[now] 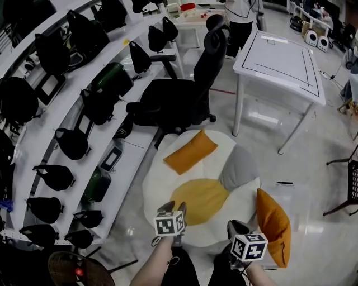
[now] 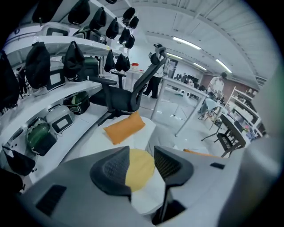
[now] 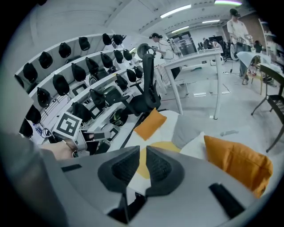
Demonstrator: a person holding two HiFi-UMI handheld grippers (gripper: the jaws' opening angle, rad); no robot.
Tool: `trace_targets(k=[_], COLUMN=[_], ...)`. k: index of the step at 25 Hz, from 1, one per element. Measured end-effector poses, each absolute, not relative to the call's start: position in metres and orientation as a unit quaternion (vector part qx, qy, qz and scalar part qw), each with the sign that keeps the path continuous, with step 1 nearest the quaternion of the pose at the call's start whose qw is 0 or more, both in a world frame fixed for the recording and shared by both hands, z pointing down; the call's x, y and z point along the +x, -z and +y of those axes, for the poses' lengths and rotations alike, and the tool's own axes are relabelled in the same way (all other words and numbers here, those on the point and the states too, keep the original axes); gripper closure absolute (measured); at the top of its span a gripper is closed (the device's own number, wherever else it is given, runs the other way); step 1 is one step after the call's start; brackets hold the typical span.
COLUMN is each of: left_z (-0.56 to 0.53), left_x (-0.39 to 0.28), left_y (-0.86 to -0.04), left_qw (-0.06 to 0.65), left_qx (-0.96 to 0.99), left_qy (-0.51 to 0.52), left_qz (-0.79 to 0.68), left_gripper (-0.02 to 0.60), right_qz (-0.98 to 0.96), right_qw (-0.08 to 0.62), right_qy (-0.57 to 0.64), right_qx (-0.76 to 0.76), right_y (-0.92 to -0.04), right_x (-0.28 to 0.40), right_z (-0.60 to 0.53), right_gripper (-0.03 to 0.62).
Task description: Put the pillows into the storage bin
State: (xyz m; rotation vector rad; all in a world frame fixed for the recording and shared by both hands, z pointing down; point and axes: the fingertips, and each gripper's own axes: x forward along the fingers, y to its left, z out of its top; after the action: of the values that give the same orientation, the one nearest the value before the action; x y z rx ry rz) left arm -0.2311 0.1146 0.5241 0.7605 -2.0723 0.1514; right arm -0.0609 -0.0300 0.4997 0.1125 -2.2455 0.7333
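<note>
A round yellow pillow [image 1: 199,199] lies on a white round floor cushion [image 1: 162,184], with an orange pillow [image 1: 190,152], a grey pillow [image 1: 239,167] and a white pillow [image 1: 246,192] around it. A second orange pillow [image 1: 273,226] stands in the clear storage bin [image 1: 299,204] at the right. My left gripper [image 1: 174,208] is at the yellow pillow's near-left edge. In the left gripper view its jaws [image 2: 141,153] hold the yellow pillow [image 2: 140,166] between the pads. My right gripper [image 1: 235,226] hovers near the white pillow, its jaws [image 3: 142,150] almost together and empty.
A black office chair [image 1: 184,89] stands just behind the cushion. A white table [image 1: 279,58] is at the back right. Curved white shelves [image 1: 56,128] with black bags run along the left. A dark chair frame [image 1: 349,184] is at the right edge. A person [image 1: 240,17] stands far back.
</note>
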Motion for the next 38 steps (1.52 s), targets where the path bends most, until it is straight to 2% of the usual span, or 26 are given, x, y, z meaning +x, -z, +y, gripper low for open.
trace_targets(k=[6, 14, 24, 38], left_z=[0.178, 0.238, 0.243, 0.204], left_x=[-0.313, -0.431, -0.493, -0.569], left_y=[-0.556, -0.638, -0.725, -0.839], left_qw=[0.439, 0.437, 0.432, 0.359], left_qx=[0.336, 0.349, 0.344, 0.369], left_qy=[-0.089, -0.090, -0.054, -0.018], left_qz=[-0.828, -0.824, -0.832, -0.857], left_gripper=[0.408, 0.408, 0.408, 0.410], right_qz=[-0.877, -0.862, -0.868, -0.909], right_qw=[0.395, 0.411, 0.430, 0.363], right_qy=[-0.265, -0.285, -0.245, -0.205], right_qx=[0.070, 0.084, 0.030, 0.003], right_y=[-0.525, -0.597, -0.691, -0.817], right_x=[-0.132, -0.230, -0.319, -0.387], right_z=[0.033, 0.115, 0.143, 0.133], right_gripper=[0.549, 0.549, 0.551, 0.552])
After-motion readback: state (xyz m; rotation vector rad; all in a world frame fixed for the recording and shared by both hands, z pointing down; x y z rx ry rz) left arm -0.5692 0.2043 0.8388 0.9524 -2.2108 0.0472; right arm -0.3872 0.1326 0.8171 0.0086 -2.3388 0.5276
